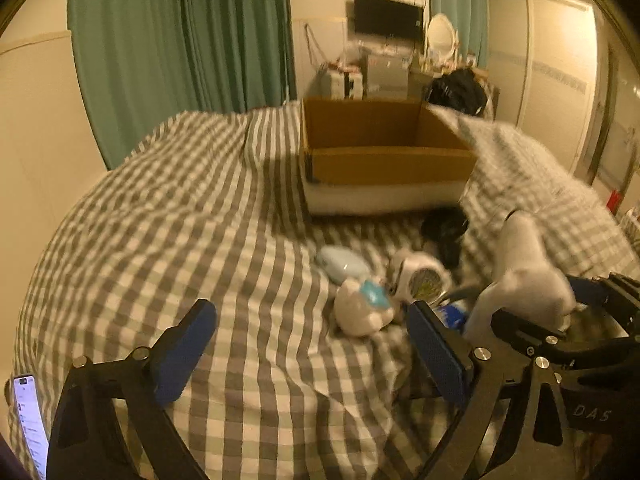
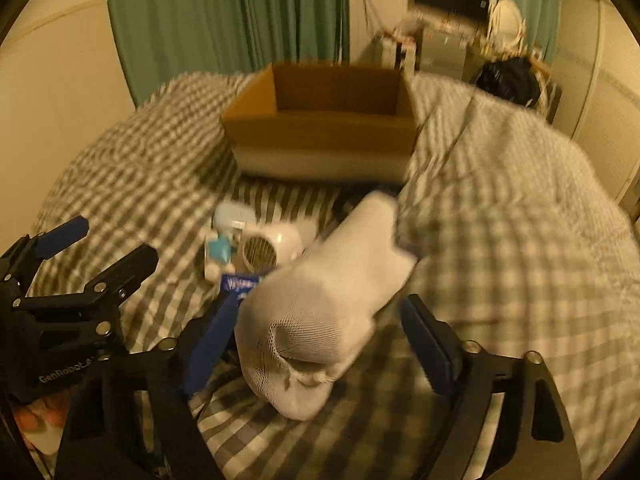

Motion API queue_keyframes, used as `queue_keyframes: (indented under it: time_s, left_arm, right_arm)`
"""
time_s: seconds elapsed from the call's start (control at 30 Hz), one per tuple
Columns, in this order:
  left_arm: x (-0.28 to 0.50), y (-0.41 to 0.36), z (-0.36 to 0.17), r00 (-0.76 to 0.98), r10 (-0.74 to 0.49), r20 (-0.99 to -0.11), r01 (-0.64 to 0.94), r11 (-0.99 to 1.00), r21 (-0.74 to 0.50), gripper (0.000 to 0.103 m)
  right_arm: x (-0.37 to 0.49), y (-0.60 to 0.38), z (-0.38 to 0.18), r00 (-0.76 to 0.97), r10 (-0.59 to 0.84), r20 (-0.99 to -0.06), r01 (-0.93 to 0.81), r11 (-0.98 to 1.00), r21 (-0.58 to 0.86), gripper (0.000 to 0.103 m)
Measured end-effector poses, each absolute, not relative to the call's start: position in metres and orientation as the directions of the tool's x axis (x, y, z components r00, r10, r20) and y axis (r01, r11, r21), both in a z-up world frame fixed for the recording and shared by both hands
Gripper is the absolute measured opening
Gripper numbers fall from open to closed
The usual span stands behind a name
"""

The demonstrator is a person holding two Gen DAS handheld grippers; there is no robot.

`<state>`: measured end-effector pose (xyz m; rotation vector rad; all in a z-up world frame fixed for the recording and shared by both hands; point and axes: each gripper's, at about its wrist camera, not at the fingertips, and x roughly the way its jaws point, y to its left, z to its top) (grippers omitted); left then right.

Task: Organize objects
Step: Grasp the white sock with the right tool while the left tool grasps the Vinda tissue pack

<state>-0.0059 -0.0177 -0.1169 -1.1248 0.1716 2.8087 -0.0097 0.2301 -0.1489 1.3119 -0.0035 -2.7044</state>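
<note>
An open cardboard box point(image 1: 384, 160) stands on a checked bedspread point(image 1: 200, 220); it also shows in the right wrist view point(image 2: 320, 136). A white sock point(image 2: 328, 312) lies between the wide-open fingers of my right gripper point(image 2: 320, 340), not pinched; in the left wrist view the sock point(image 1: 520, 276) stands up by that gripper point(image 1: 568, 312). My left gripper point(image 1: 312, 352) is open and empty over the bedspread. Near it lie a white plush with a teal patch point(image 1: 364, 308), a pale blue object point(image 1: 344, 264), a white fan-like device point(image 1: 420, 276), a blue packet point(image 2: 240, 284) and a dark item point(image 1: 444, 232).
A folded checked duvet point(image 2: 520, 220) rises at the right beside the box. A lit phone point(image 1: 30, 424) lies at the bed's left edge. Green curtains point(image 1: 180, 40), a cluttered desk with a monitor point(image 1: 388, 16) and a wardrobe stand behind the bed.
</note>
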Motion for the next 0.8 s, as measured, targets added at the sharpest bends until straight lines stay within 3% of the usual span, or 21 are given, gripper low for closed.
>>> queue_keyframes:
  time_s: [0.2, 0.53, 0.63, 0.7, 0.8]
  left_arm:
    - [-0.006, -0.017, -0.124, -0.699, 0.087, -0.71, -0.168, -0.985, 0.045, 0.098]
    - [-0.006, 0.031, -0.133, -0.635, 0.198, -0.747, -0.316, -0.949, 0.017, 0.093]
    - [-0.011, 0.047, -0.144, -0.599, 0.216, -0.771, -0.354, -0.935, 0.014, 0.075]
    - [-0.013, 0.052, -0.15, -0.572, 0.234, -0.786, -0.379, -0.925, 0.001, 0.046]
    - [-0.011, 0.055, -0.148, -0.565, 0.265, -0.781, -0.402, -0.916, -0.02, 0.035]
  right_arm:
    - [-0.006, 0.241, -0.15, -0.614, -0.193, -0.765, 0.139, -0.981, 0.136, 0.052]
    - [0.005, 0.271, -0.098, -0.751, -0.069, -0.656, 0.053, -0.998, 0.045, 0.05]
    - [0.004, 0.277, -0.099, -0.755, -0.063, -0.653, 0.044, -0.998, 0.045, 0.05]
    - [0.002, 0.278, -0.103, -0.749, -0.067, -0.659, 0.045, -0.998, 0.051, 0.05]
    - [-0.003, 0.28, -0.11, -0.737, -0.076, -0.671, 0.048, -0.997, 0.06, 0.05]
